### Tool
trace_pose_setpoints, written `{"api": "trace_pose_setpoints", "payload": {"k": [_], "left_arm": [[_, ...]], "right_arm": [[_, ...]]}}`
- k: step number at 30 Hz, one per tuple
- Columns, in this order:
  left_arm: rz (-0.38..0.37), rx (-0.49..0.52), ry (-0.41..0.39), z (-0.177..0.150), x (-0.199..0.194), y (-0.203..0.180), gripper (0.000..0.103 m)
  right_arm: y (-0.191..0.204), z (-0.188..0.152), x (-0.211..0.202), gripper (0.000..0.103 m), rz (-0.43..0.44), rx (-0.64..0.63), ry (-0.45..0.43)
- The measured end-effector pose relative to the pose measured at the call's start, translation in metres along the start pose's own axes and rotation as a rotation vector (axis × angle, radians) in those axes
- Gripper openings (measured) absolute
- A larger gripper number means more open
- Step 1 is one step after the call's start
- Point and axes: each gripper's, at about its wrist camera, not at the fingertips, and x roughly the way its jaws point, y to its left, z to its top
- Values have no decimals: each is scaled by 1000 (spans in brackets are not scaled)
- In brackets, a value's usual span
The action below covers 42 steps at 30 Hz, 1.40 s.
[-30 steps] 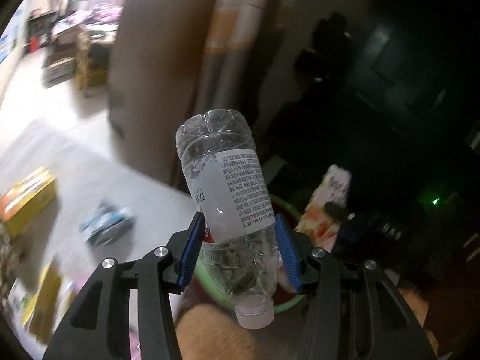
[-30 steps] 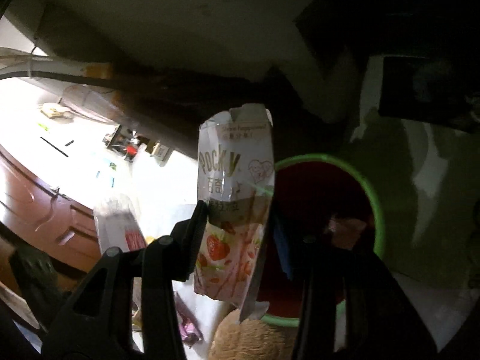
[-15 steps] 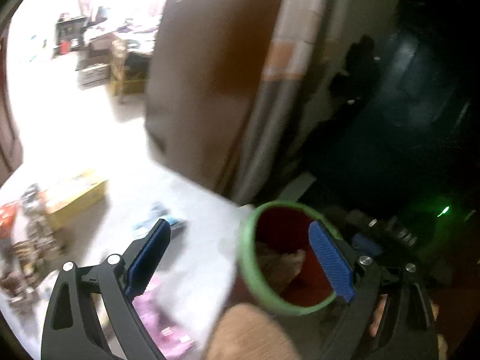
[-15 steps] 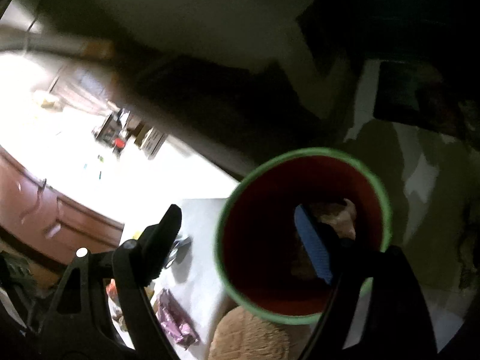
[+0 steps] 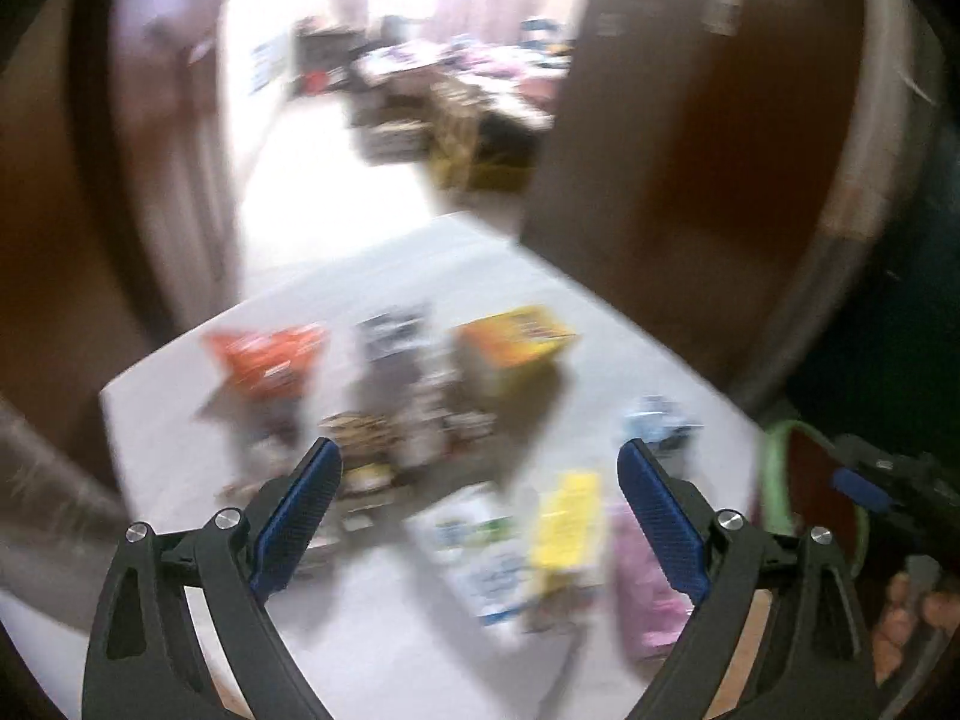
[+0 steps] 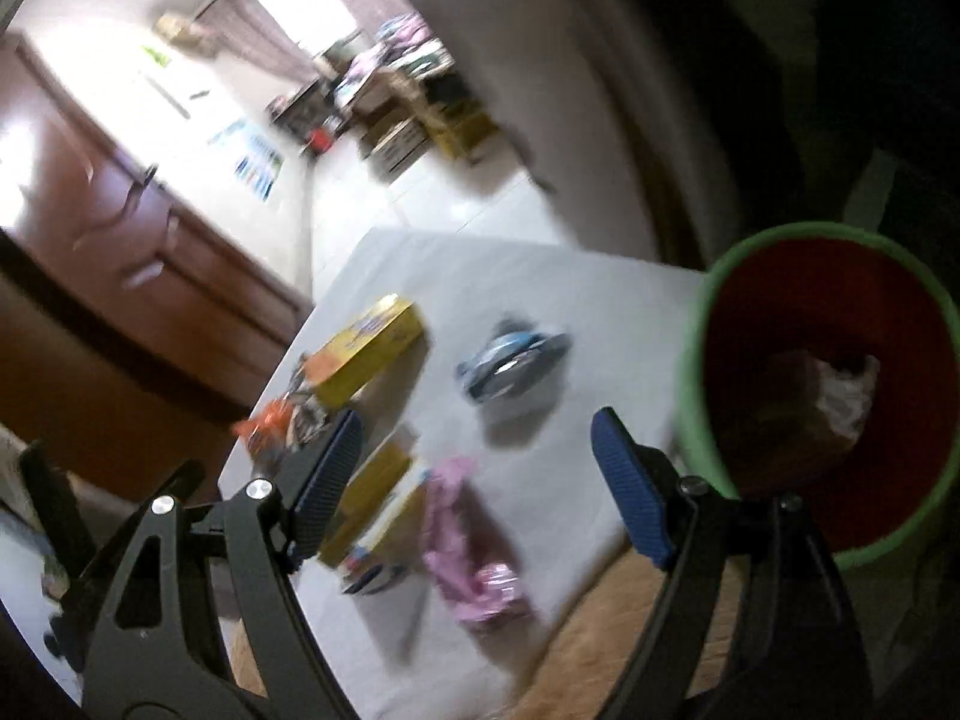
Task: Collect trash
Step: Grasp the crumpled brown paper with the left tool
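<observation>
Both tools, left (image 5: 480,480) and right (image 6: 477,450), gape wide and empty; you risk pinching two wrappers (image 6: 474,546) together on that cluttered table (image 6: 588,300).

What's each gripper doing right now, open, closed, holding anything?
Left gripper: open, holding nothing.
Right gripper: open, holding nothing.

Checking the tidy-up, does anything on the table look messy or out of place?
Yes. Wrappers and boxes lie scattered over the white table: a pink wrapper, a yellow box and a blue packet, none yet in the green-rimmed bin. Blur hides finer detail.
</observation>
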Motion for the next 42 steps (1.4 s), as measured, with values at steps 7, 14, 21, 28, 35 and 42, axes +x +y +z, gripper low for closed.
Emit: {"api": "trace_pose_setpoints", "payload": {"k": [7,14,21,28,35,42], "left_arm": [[112,-198,103,-28,23,86,85],[88,-222,215,-49,62,99,81],[68,-230,289,-55,95,106,41],[23,-201,122,-40,36,100,30],[58,-180,-42,-20,-23,104,30],[52,-134,-122,-6,-47,91,31]], "right_arm": [[53,-12,15,77,-2,-124,49],[83,-22,21,77,-20,-188,80],[114,-34,34,77,-14,-267,130],[143,-36,65,77,54,-268,225],[192,-31,121,84,74,-337,261],[188,-21,203,84,6,-236,428]]}}
